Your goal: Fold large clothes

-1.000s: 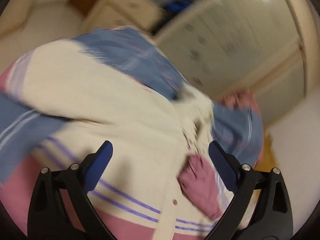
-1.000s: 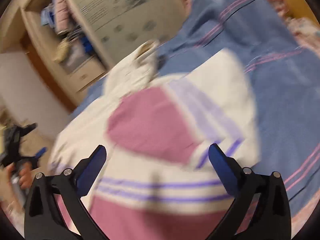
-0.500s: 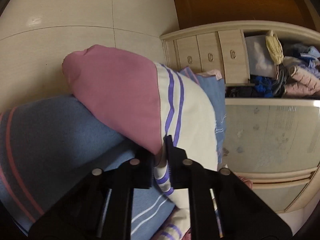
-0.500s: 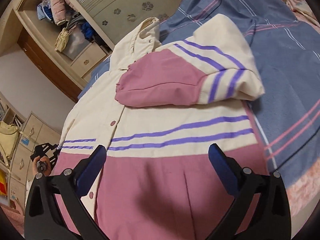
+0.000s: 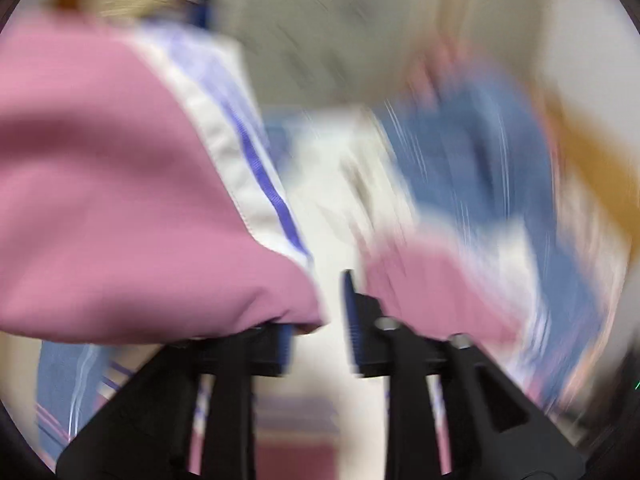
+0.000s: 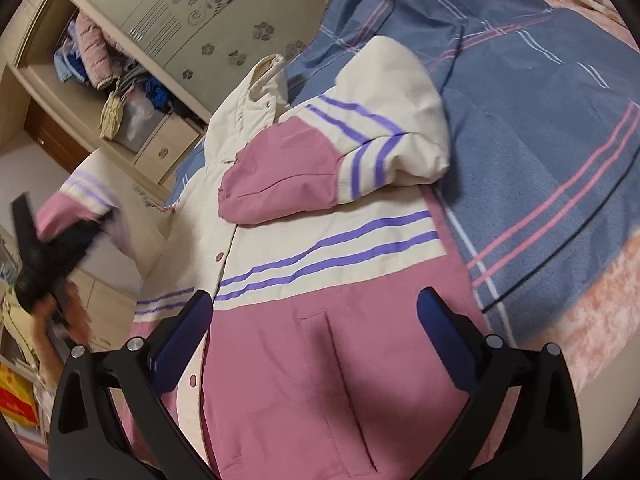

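In the right wrist view, the jacket (image 6: pixel 320 280) lies sharp below wide jaws; left jaws, just opening, show only blur.

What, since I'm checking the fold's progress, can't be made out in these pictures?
- Left wrist view: motion blur. The left gripper's jaws have just been opening; the pink sleeve drapes one of its fingers, but whether any is between them is lost.
- Right wrist view: the jacket's hem is cut off by the bottom edge and the right gripper.
- Same view: the person's hand, far left, blurred.
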{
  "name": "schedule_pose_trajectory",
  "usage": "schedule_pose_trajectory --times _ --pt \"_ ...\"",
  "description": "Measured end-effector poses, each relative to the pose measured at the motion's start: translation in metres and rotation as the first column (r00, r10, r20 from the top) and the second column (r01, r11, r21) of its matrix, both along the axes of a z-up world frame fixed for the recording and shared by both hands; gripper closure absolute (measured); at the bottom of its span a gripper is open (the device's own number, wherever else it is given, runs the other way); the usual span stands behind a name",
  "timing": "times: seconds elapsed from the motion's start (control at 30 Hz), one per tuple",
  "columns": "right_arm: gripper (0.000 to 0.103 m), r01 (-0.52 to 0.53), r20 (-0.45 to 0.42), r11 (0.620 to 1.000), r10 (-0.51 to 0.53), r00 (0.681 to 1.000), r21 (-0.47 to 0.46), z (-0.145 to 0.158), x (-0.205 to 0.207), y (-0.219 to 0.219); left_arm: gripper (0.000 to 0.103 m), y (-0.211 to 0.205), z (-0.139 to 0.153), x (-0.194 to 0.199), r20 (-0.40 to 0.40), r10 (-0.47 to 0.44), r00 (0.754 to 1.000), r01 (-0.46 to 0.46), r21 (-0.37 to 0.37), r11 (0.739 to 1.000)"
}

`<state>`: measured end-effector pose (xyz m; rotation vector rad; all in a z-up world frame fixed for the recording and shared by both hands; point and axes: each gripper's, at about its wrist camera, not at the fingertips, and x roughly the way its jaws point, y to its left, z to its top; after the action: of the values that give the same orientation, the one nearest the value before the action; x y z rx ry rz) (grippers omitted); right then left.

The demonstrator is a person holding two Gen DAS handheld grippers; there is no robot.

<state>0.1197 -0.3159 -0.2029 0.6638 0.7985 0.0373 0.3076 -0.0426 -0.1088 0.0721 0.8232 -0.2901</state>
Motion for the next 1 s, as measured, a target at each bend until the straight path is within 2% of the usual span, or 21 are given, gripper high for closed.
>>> schedule_pose_trajectory --times 0.07,0.1,0.13,0.17,0.23,0.3,0.37,0.4,0.47,0.5,0.57,0.63,0.7,0.73,0.77,0.8,0.83,0.87,0.9,1.0 --pt "0.001 0.033 -0.004 0.999 -0.033 0.999 -0.007 0.002 -0.009 -0.012 0.061 -0.045 -0.042 -0.013 -0.082 -0.053 0.995 0.064 0.136 0.989" --pt "0.001 0.049 -0.004 0.999 -0.049 0.999 -0.011 0.002 -0.013 -0.018 0.061 -0.057 -0.06 -0.024 -0.098 -0.064 0.993 0.08 0.173 0.982" --pt "0.001 0.061 -0.003 0.998 -0.061 0.998 -0.012 0.003 -0.015 -0.023 0.058 -0.061 -0.071 -0.031 -0.105 -0.07 0.992 0.088 0.178 0.98" --pt "0.001 0.077 0.0 0.997 -0.077 0.997 -0.01 0.003 -0.018 -0.03 0.055 -0.059 -0.075 -0.033 -0.112 -0.077 0.991 0.094 0.157 0.983" --pt "0.001 0.102 0.006 0.995 -0.102 0.995 -0.006 0.005 -0.018 -0.042 0.035 -0.043 -0.077 -0.041 -0.138 -0.072 0.988 0.081 0.063 0.995" --pt "0.001 0.112 0.019 0.994 -0.112 0.993 0.003 0.007 -0.014 -0.048 0.032 -0.017 -0.072 -0.038 -0.156 -0.049 0.987 0.042 -0.047 0.998" --pt "0.001 0.098 0.055 0.995 -0.099 0.994 0.023 0.014 0.0 -0.048 0.027 0.018 -0.064 -0.026 -0.169 0.018 0.985 -0.048 -0.174 0.984" --pt "0.001 0.08 0.08 0.996 -0.082 0.993 0.027 0.02 0.01 -0.045 0.022 0.036 -0.066 -0.023 -0.189 0.073 0.979 -0.116 -0.228 0.967" --pt "0.001 0.036 0.114 0.999 -0.035 0.993 -0.002 0.032 0.03 -0.037 0.019 0.067 -0.072 -0.008 -0.269 0.172 0.948 -0.254 -0.308 0.917" --pt "0.001 0.019 0.118 0.999 -0.014 0.993 -0.038 0.036 0.041 -0.03 0.019 0.087 -0.08 0.007 -0.333 0.209 0.92 -0.328 -0.36 0.873" --pt "0.001 0.024 0.099 0.991 -0.011 0.995 -0.13 0.039 0.069 -0.017 0.016 0.112 -0.098 0.029 -0.43 0.242 0.87 -0.427 -0.41 0.806" --pt "0.001 0.003 0.045 0.986 0.004 0.999 -0.166 0.03 0.094 -0.006 0.016 0.124 -0.115 0.052 -0.49 0.245 0.837 -0.476 -0.43 0.767" --pt "0.001 -0.046 -0.048 0.988 0.039 0.998 -0.147 0.012 0.12 0.005 0.016 0.13 -0.126 0.065 -0.496 0.249 0.832 -0.495 -0.46 0.737" --pt "0.001 -0.056 -0.068 0.988 0.047 0.997 -0.146 0.006 0.127 0.01 0.021 0.132 -0.13 0.066 -0.491 0.257 0.832 -0.502 -0.472 0.725" --pt "0.014 -0.066 -0.072 0.987 0.056 0.996 -0.147 0.002 0.132 0.015 0.031 0.134 -0.131 0.069 -0.483 0.28 0.83 -0.516 -0.472 0.715" --pt "0.039 -0.09 -0.075 0.985 0.079 0.994 -0.15 0.001 0.137 0.024 0.057 0.138 -0.133 0.075 -0.479 0.309 0.822 -0.534 -0.457 0.711" --pt "0.049 -0.108 -0.082 0.979 0.095 0.992 -0.171 0.002 0.141 0.03 0.07 0.142 -0.134 0.081 -0.481 0.318 0.817 -0.543 -0.453 0.707" --pt "0.067 -0.129 -0.084 0.972 0.114 0.99 -0.195 0.004 0.145 0.037 0.074 0.146 -0.135 0.08 -0.482 0.332 0.81 -0.558 -0.462 0.69" --pt "0.072 -0.158 -0.075 0.967 0.145 0.987 -0.202 0.008 0.151 0.044 0.08 0.158 -0.138 0.084 -0.479 0.353 0.804 -0.577 -0.482 0.66" --pt "0.075 -0.248 -0.012 0.954 0.249 0.968 -0.166 0.021 0.173 0.066 0.085 0.19 -0.14 0.088 -0.432 0.433 0.791 -0.61 -0.502 0.613"
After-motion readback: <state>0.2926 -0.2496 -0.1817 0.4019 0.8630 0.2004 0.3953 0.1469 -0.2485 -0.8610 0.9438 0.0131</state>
